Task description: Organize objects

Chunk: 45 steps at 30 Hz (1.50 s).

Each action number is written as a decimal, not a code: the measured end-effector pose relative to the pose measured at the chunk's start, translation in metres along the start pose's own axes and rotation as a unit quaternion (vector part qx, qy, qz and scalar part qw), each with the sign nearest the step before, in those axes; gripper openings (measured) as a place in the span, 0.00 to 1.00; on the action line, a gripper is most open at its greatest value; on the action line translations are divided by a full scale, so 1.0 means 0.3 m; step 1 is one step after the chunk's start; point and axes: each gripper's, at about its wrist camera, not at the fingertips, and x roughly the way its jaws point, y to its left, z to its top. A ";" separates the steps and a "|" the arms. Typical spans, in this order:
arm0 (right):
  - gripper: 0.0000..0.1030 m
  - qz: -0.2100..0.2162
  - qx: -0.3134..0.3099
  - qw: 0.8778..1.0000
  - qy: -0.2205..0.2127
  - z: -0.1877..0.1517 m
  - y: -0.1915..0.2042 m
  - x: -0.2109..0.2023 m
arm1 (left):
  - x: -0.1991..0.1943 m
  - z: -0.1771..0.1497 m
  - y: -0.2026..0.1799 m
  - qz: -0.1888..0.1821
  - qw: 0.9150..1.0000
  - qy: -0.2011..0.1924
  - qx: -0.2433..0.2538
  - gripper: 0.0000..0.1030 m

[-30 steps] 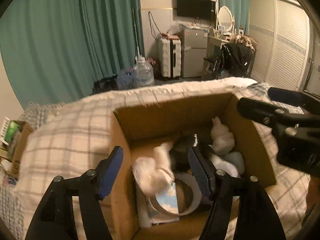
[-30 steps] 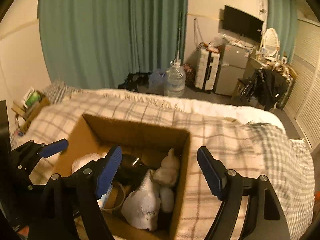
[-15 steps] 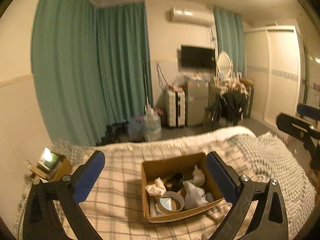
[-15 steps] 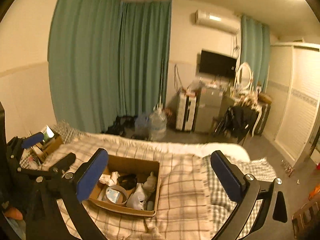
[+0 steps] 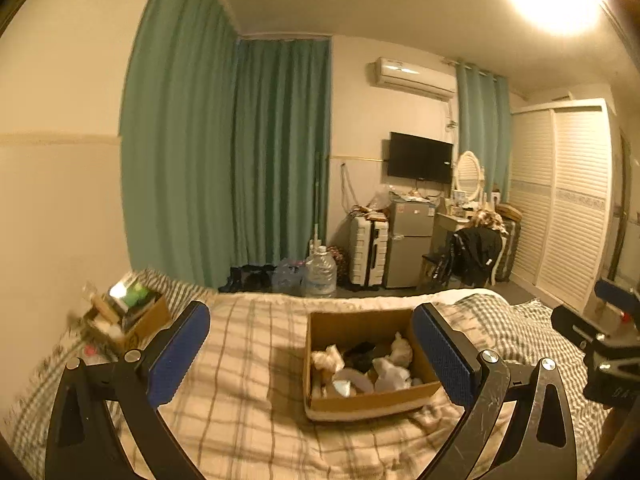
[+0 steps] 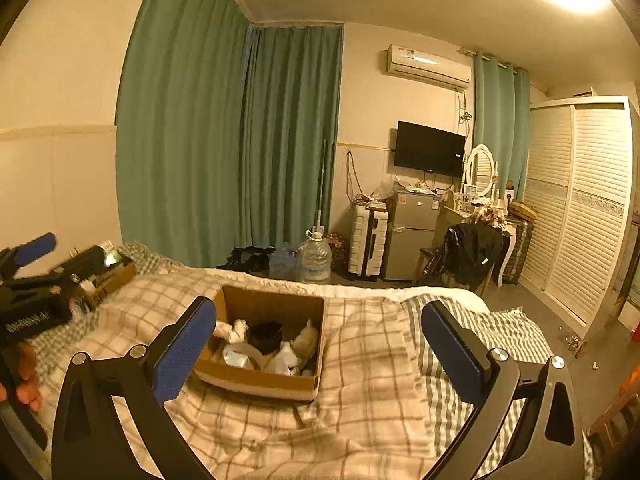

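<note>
Left gripper [image 5: 310, 354], right gripper [image 6: 318, 346]: blue ribbed pads spread wide, holding nothing. Below and ahead: open brown cardboard box [image 5: 372, 404] on soft checked blanket [image 5: 240, 392], holding crumpled white cloths [image 5: 390, 372], a black item [image 6: 264, 336], a tape ring [image 6: 244, 354]. Risk, likely: yielding bedding lets the box tip when pressed.

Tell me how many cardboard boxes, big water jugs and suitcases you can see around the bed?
Cardboard boxes: 2, one on the plaid blanket and one at the bed's left edge
Water jugs: 1
White suitcases: 1
Total: 4
</note>
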 end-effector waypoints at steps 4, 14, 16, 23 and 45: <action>1.00 -0.029 0.000 0.999 -0.023 -0.134 0.016 0.036 | 0.006 -0.131 0.030 0.023 1.000 -0.001 -0.010 1.00; 1.00 -0.035 0.010 0.999 0.006 -0.276 0.008 0.123 | 0.051 -0.248 0.042 0.017 0.999 0.030 -0.006 1.00; 1.00 -0.035 0.012 0.999 0.005 -0.275 0.004 0.119 | 0.054 -0.253 0.035 0.021 0.999 0.032 0.000 1.00; 1.00 -0.035 0.009 0.999 0.005 -0.264 0.011 0.110 | 0.056 -0.256 0.017 0.018 0.999 0.037 0.009 1.00; 1.00 -0.031 0.002 0.999 0.010 -0.271 0.039 0.115 | 0.052 -0.260 0.010 0.023 0.999 0.039 0.012 1.00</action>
